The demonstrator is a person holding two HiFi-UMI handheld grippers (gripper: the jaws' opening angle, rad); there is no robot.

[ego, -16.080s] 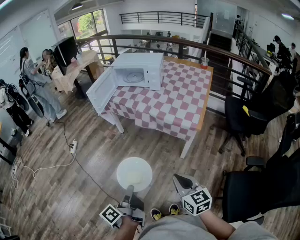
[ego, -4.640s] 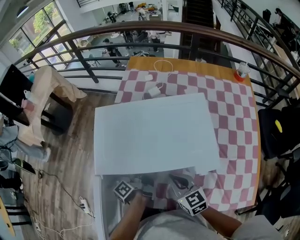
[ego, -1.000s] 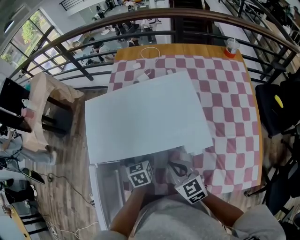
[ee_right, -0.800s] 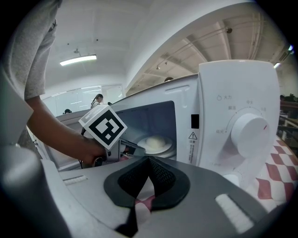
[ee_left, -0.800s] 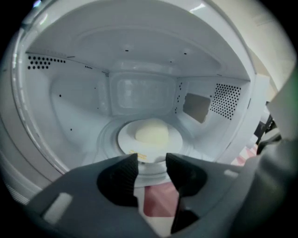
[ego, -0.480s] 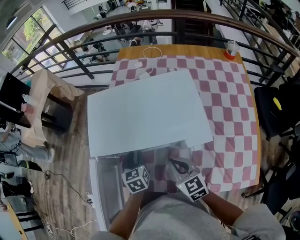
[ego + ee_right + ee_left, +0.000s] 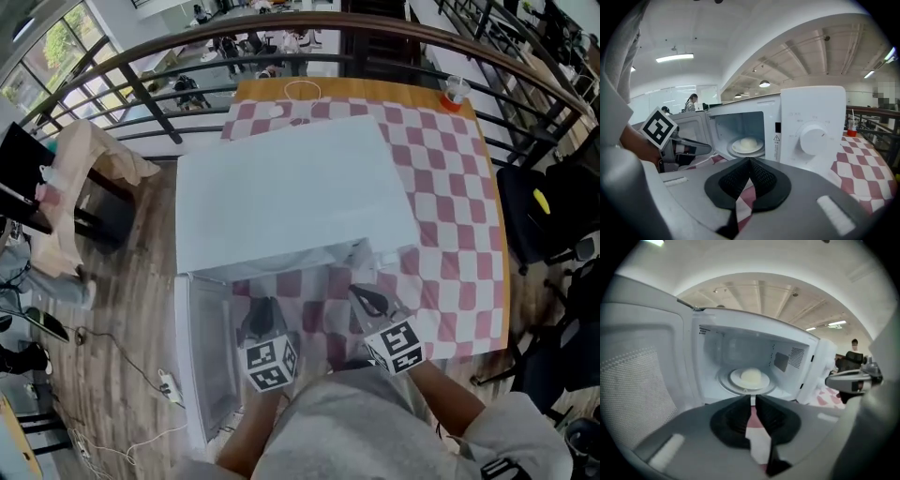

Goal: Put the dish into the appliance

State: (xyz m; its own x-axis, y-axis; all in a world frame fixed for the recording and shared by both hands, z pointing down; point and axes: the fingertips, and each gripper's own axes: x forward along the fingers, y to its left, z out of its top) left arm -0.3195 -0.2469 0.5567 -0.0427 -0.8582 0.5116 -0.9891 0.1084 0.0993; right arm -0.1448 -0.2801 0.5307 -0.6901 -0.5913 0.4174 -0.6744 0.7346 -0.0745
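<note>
Now the dish [image 7: 751,378] lies flat inside the open microwave [image 7: 811,136], rim up; it is round, so it has no long axis. My left gripper [image 7: 753,400] is closing on nothing, jaws nearly together. My right gripper [image 7: 750,161] is closed and empty.

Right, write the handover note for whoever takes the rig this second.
Left gripper: empty, fingers closing, only a slit apart, in front of the open microwave.
Right gripper: shut, empty, outside the cavity, to the right of the left one.
Dish: sits on the turntable inside the microwave.
Done: the dish is in.
Left: the door stands wide open; closing it is probably the only step that remains.
</note>
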